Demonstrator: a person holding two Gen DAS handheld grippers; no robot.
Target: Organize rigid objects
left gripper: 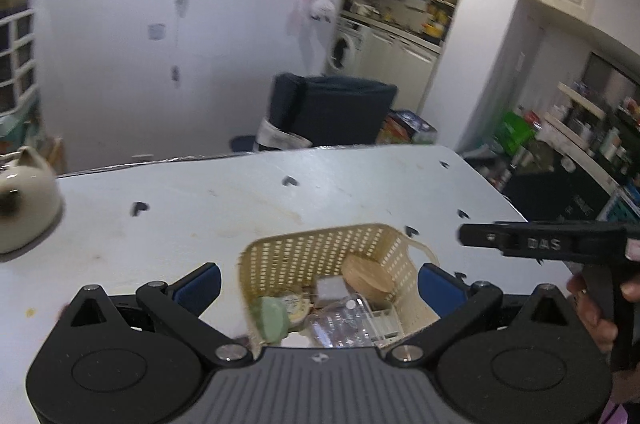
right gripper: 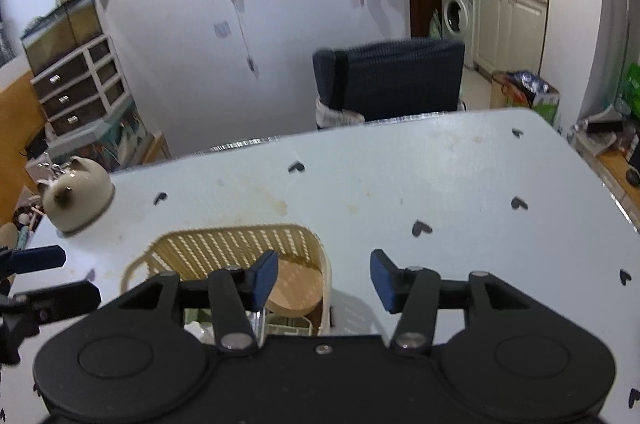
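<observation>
Left gripper [left gripper: 319, 284], in the left wrist view, is hovering with its blue pads spread wide and nothing pressed between them — the cream woven basket [left gripper: 320, 248] is sitting on the white table [left gripper: 240, 200] in the gap below them. Inside the basket are lying a round wooden disc [left gripper: 366, 274], a pale green piece [left gripper: 272, 318], a small round tin [left gripper: 294, 304] and a clear plastic item [left gripper: 348, 320], all crowded together toward the basket's near end. A cream, cat-shaped ceramic pot [left gripper: 24, 200] is standing at the table's left edge, well apart from the basket. At the table's right edge a hand [left gripper: 596, 308] is gripping the black handle of the other tool, whose arm is reaching in above the table.

Right gripper [right gripper: 324, 278], in the right wrist view, is standing partly open — nothing is between its pads, and only bare table is showing in the gap. Its left pad is overlapping the basket [right gripper: 224, 244], which is sitting toward the table's near edge, left of centre; the wooden disc [right gripper: 298, 288] is leaning against the basket's right wall. The ceramic pot [right gripper: 76, 194] is sitting at the table's far left corner. The left gripper's blue-tipped finger [right gripper: 40, 258] is poking in from the left edge, beside the basket. A dark chair [right gripper: 392, 80] is standing beyond the table's far edge.
</observation>
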